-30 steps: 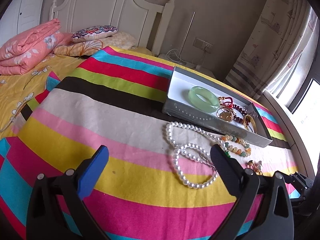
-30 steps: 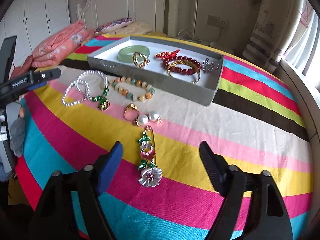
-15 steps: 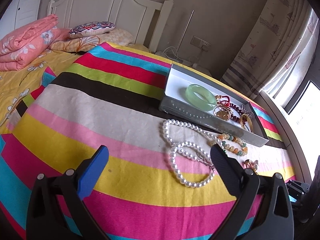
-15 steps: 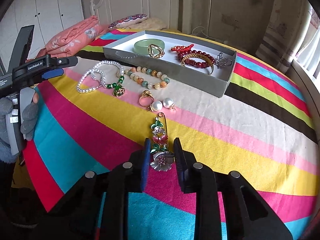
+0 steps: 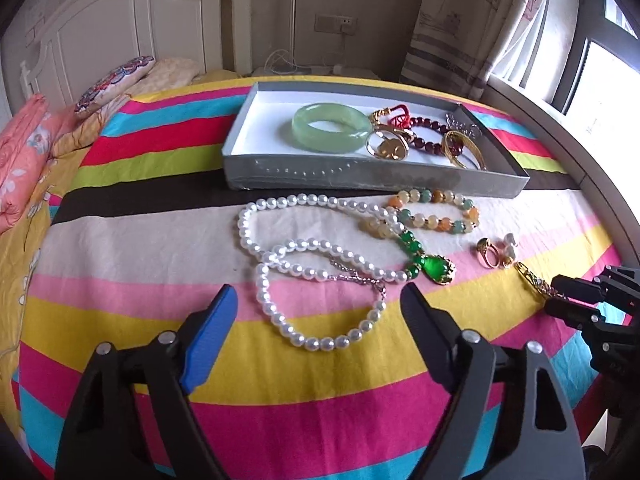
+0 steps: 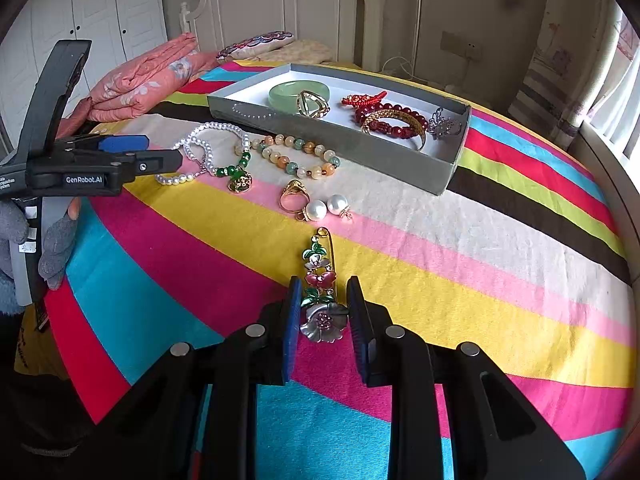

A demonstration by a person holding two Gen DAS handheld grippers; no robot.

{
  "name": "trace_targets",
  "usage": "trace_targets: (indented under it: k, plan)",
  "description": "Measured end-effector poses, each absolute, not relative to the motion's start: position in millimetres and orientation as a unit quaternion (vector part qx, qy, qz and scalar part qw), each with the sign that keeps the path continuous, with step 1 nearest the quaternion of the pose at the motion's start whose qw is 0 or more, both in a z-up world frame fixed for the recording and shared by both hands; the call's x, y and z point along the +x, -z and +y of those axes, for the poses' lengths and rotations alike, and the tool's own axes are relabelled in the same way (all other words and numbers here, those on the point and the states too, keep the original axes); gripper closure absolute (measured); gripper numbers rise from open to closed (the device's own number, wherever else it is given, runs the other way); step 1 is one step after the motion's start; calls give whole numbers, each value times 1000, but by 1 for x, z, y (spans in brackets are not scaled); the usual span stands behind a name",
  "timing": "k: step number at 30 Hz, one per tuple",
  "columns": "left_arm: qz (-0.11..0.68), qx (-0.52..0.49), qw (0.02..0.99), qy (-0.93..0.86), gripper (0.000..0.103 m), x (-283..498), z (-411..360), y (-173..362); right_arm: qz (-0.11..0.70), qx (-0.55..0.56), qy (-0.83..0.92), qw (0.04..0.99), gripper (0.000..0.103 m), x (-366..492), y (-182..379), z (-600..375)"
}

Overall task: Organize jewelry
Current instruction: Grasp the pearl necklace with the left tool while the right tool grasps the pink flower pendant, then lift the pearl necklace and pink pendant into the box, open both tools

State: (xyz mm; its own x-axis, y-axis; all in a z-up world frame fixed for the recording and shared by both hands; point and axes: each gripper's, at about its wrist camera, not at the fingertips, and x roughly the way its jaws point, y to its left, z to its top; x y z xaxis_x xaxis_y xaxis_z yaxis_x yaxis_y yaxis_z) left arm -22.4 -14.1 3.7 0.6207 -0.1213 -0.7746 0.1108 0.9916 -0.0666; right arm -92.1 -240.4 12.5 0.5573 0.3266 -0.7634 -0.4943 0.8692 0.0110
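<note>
On the striped bedspread (image 6: 460,264), the flower brooch (image 6: 322,300) is being bracketed by the narrowed right gripper (image 6: 324,314); contact cannot be told. Being light, stiff and likely slippery, it is best being pinched across the flower head, while the left gripper (image 5: 320,312) is being held wide.

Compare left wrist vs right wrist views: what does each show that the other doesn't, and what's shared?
Left wrist only: the left gripper head-on, jaws wide above the pearl necklace, and the window.

Right wrist only: the flower brooch in full between the nearly closed fingers of the right gripper, the gloved hand, the wardrobe doors.

Both: the grey tray with green bangle, the beaded bracelet, the gold ring.
</note>
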Motion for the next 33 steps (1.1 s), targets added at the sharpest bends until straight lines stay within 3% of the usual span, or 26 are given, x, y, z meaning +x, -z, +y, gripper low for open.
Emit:
trace_targets:
  k: [5, 9, 11, 20, 33]
  plan:
    - [436, -42, 898, 48, 35, -8, 1, -3, 408, -94, -233, 877, 78, -92, -13, -243]
    - [435, -15, 899, 44, 68, -12, 3, -3, 410, -91, -233, 877, 78, -91, -12, -243]
    - [432, 0, 901, 42, 95, -18, 2, -2, 411, -88, -233, 877, 78, -91, -12, -244]
    - [393, -54, 917, 47, 96, -54, 20, -11, 411, -87, -228, 879, 78, -90, -12, -244]
    - [296, -48, 952, 62, 96, -83, 16, -96, 365, -19, -246, 898, 78, -95, -30, -265]
